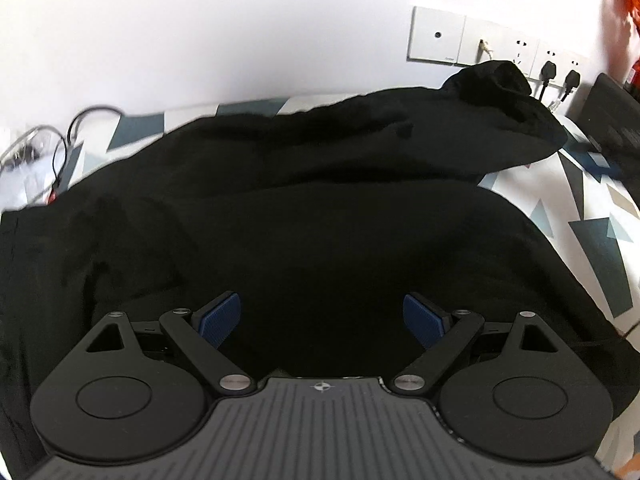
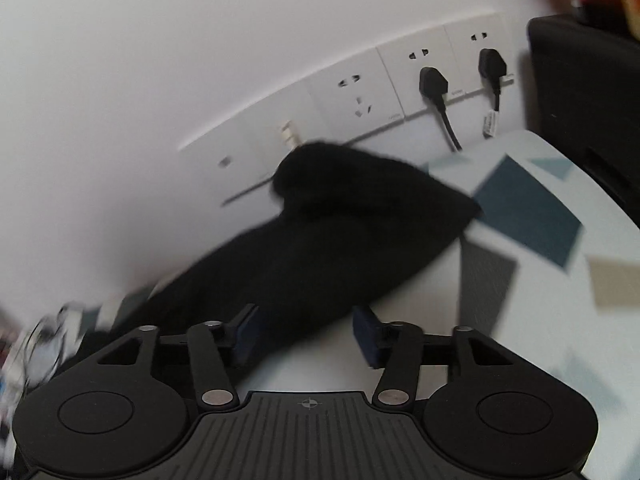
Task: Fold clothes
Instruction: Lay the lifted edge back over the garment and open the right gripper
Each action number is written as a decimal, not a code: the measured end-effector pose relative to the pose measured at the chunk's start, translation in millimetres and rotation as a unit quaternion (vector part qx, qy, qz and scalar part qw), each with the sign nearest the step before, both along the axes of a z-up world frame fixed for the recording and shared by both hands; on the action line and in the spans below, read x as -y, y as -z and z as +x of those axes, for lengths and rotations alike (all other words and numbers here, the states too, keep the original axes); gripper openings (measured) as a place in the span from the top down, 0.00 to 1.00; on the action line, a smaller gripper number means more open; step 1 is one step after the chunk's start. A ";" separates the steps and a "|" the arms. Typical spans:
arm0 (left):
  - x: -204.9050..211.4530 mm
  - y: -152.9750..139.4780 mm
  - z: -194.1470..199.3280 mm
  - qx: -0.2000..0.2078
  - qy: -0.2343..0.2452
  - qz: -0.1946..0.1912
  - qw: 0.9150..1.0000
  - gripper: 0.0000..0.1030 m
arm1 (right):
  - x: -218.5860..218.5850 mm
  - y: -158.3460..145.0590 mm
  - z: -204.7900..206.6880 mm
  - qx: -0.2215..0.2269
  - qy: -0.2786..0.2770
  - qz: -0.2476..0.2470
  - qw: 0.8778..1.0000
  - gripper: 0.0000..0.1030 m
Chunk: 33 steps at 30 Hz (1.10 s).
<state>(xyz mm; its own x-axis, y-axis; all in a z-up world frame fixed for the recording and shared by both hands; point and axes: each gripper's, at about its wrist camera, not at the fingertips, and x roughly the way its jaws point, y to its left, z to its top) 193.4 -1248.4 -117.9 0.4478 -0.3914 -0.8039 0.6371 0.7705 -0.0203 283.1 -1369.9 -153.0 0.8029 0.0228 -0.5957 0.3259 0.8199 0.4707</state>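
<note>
we see the black garment spread on the patterned bench | our left hand-held gripper gapes empty above it | right hand-held gripper open at its sleeve

My left wrist camera sits just behind my left hand-held gripper and looks forward and down, low and close over the black garment that fills most of its view, toward the white wall. My right wrist camera looks forward along my right hand-held gripper, tilted, nearer the wall. Both views share the garment's bunched far end, the row of wall sockets with two black plugs, and the patterned desk.
</note>
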 end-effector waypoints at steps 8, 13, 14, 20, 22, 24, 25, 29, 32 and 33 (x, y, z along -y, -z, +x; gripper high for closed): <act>-60.8 -3.4 -4.7 0.002 -0.028 -0.059 0.998 0.12 | -77.5 3.3 -107.0 -0.076 -0.011 -0.023 0.997 0.27; -111.1 -10.0 -3.1 0.018 -0.063 -0.065 0.996 0.12 | -102.8 -8.6 -142.7 -0.051 0.034 0.005 0.998 0.20; -121.5 -11.0 -0.5 0.022 -0.074 -0.061 0.995 0.12 | -111.4 -8.3 -143.4 -0.052 0.026 -0.006 0.998 0.17; -180.1 -19.7 16.5 0.051 -0.138 -0.040 0.988 0.09 | -158.8 11.7 -127.3 -0.080 -0.007 -0.023 0.997 0.01; -196.2 -16.6 21.9 0.054 -0.148 -0.029 0.987 0.07 | -177.0 18.5 -116.8 -0.099 -0.005 -0.062 0.993 0.01; -208.7 -9.9 24.9 0.059 -0.151 -0.010 0.987 0.07 | -198.2 21.9 -107.9 -0.114 -0.009 -0.123 0.986 0.01; -212.5 -5.8 25.6 0.065 -0.147 0.003 0.987 0.07 | -207.3 22.7 -104.0 -0.119 -0.014 -0.147 0.982 0.01; -217.7 11.9 26.1 0.094 -0.110 0.063 0.987 0.07 | -241.4 14.0 -98.9 -0.104 -0.041 -0.216 0.970 0.01; -210.8 25.8 24.6 0.102 -0.073 0.088 0.988 0.07 | -263.8 14.5 -96.6 -0.094 -0.078 -0.232 0.965 0.01; -206.8 30.4 23.9 0.109 -0.062 0.098 0.987 0.07 | -270.2 17.1 -94.5 -0.095 -0.088 -0.238 0.962 0.01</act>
<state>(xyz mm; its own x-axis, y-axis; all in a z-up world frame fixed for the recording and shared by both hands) 217.3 -1041.6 -148.3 0.6538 -0.1687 -0.7377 0.5104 0.8180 0.2653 188.6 -1099.7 -170.1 0.6866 -0.1636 -0.7084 0.2050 0.9784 -0.0272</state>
